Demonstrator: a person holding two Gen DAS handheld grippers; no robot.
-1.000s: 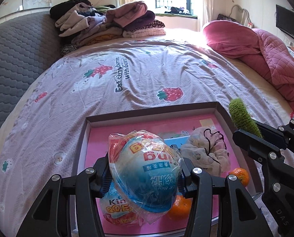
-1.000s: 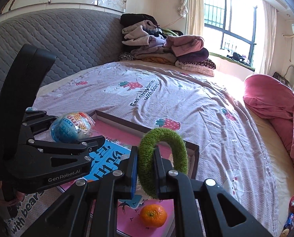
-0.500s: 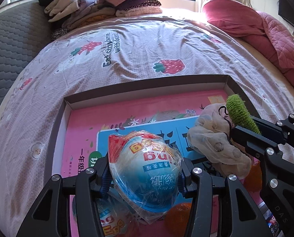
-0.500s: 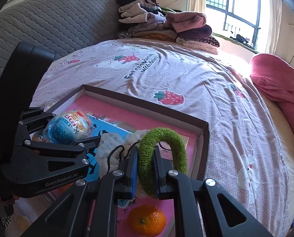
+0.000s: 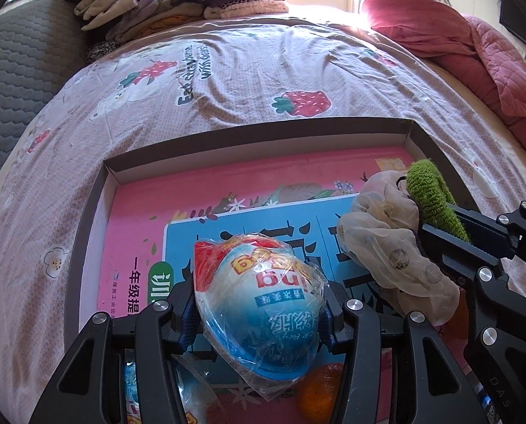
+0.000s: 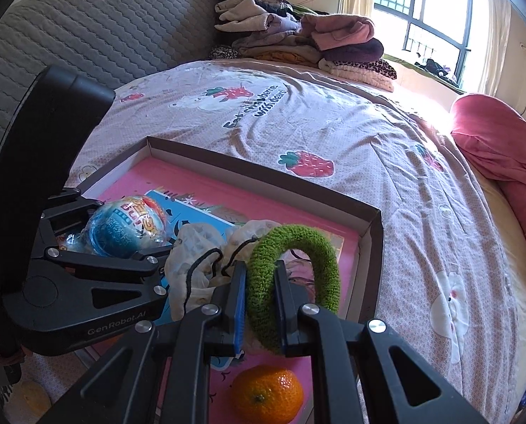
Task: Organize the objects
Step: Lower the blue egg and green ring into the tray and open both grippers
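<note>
Both grippers, now farther over the tray (image 5: 227,137), stay clamped: left gripper (image 5: 259,312) on the toy egg (image 5: 259,304), right gripper (image 6: 259,304) on the green ring (image 6: 291,275); tray's far half open.

I count two grippers: my left gripper (image 5: 259,312) and my right gripper (image 6: 261,304). There is one shallow box (image 6: 370,233) on one bed (image 5: 263,70).

Of wrapped toy eggs I see two: one blue egg (image 5: 263,314) between my left fingers, and a second egg (image 5: 192,399) low in the box, partly hidden.

Green knitted ring (image 6: 298,279): one. Cream cloth pouch (image 5: 386,243) with black cord: one.

Oranges: the left view shows one orange (image 5: 316,392), the right view one orange (image 6: 268,394); I cannot tell if they are the same fruit.

One pile of folded clothes (image 6: 298,42), one pink quilt (image 5: 457,46).
</note>
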